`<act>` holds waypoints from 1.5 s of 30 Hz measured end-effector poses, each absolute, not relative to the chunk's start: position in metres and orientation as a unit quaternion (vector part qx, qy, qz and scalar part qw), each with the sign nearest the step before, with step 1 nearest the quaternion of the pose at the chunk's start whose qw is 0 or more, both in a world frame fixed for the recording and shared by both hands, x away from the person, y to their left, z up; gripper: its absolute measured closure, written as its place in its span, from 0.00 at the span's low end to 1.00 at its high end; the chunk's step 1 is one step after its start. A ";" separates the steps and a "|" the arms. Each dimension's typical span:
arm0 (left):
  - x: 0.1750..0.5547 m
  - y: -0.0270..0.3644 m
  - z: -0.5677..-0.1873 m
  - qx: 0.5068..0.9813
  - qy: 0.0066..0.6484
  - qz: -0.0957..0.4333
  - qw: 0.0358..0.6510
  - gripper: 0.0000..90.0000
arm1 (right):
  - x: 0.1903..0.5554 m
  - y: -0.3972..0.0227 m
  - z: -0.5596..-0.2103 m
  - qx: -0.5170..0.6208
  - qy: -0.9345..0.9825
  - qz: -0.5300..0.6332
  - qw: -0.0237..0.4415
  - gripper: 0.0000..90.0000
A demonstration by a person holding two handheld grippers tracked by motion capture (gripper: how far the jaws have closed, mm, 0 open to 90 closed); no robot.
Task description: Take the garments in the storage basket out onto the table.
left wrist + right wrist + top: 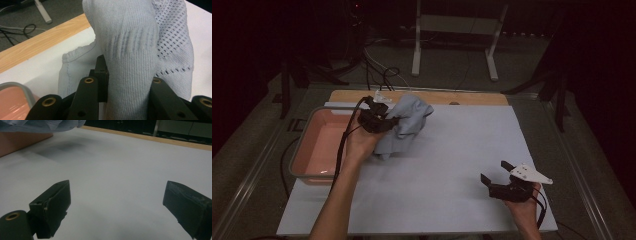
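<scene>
Beside the pink tub [312,150] | my left gripper [384,122] pinches the grey knit cloth [407,122]; right gripper [497,176] gapes empty | I'd lift it clear of the rim

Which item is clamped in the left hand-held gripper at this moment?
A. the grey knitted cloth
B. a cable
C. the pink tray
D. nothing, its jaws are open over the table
A: in the left gripper view the grey knitted cloth is bunched between the black jaws of the left hand-held gripper, and the high view shows it lifted beside the pink tray.
</scene>
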State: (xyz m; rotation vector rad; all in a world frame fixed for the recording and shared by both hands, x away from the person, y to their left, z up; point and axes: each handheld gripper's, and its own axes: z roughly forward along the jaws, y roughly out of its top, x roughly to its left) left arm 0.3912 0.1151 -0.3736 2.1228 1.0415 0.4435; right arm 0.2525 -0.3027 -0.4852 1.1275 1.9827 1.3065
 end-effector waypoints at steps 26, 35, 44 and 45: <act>0.395 0.077 -0.389 0.817 0.401 0.122 0.396 0.52 | 0.252 -0.304 -0.485 0.416 0.729 0.482 0.253 0.09; 0.396 0.087 -0.387 0.794 0.438 0.140 0.399 0.09 | 0.252 -0.303 -0.485 0.415 0.730 0.481 0.254 0.09; 0.392 0.106 -0.392 0.775 0.452 0.156 0.413 0.00 | 0.253 -0.302 -0.486 0.414 0.732 0.478 0.253 0.09; 0.391 0.107 -0.392 0.774 0.453 0.158 0.413 0.00 | 0.252 -0.302 -0.486 0.414 0.732 0.479 0.252 0.09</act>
